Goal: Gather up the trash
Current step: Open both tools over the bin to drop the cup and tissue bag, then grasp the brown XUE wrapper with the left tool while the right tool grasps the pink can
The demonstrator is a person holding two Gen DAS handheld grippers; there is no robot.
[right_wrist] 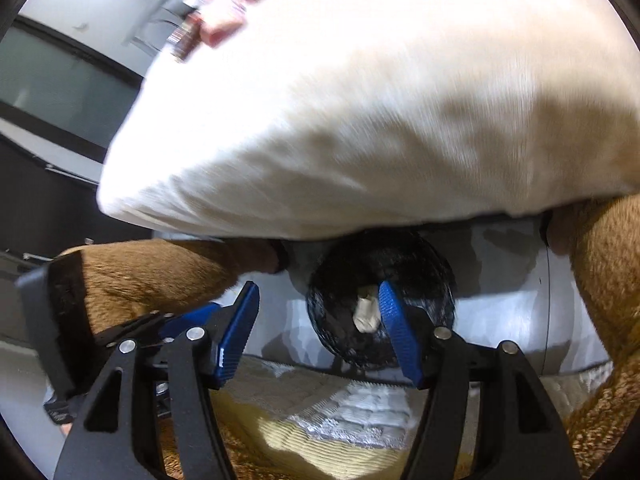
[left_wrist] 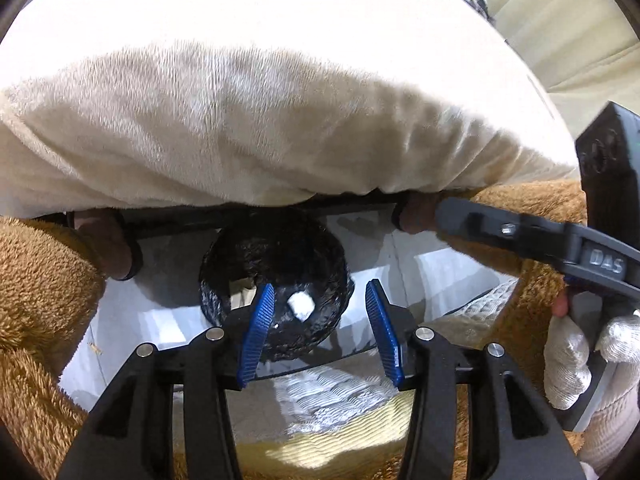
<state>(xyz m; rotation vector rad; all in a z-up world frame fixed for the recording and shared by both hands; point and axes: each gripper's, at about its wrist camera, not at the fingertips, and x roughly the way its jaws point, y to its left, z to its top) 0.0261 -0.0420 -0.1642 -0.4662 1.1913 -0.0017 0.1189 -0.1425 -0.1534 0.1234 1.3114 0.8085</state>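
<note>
Looking down past both grippers, we see a black-lined trash bin (left_wrist: 276, 280) at twelve o'clock under the cream-covered table edge (left_wrist: 280, 140). Our left gripper (left_wrist: 320, 332) gapes empty; the crumpled white scrap (left_wrist: 301, 305) lies inside, between its pads. Our right gripper (right_wrist: 316, 332) is spread too, bin rim at one o'clock. Brown fleece (left_wrist: 40, 280) crowds both flanks.

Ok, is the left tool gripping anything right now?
No, the left tool is open with nothing between its blue pads, above the black-lined round bin.
</note>
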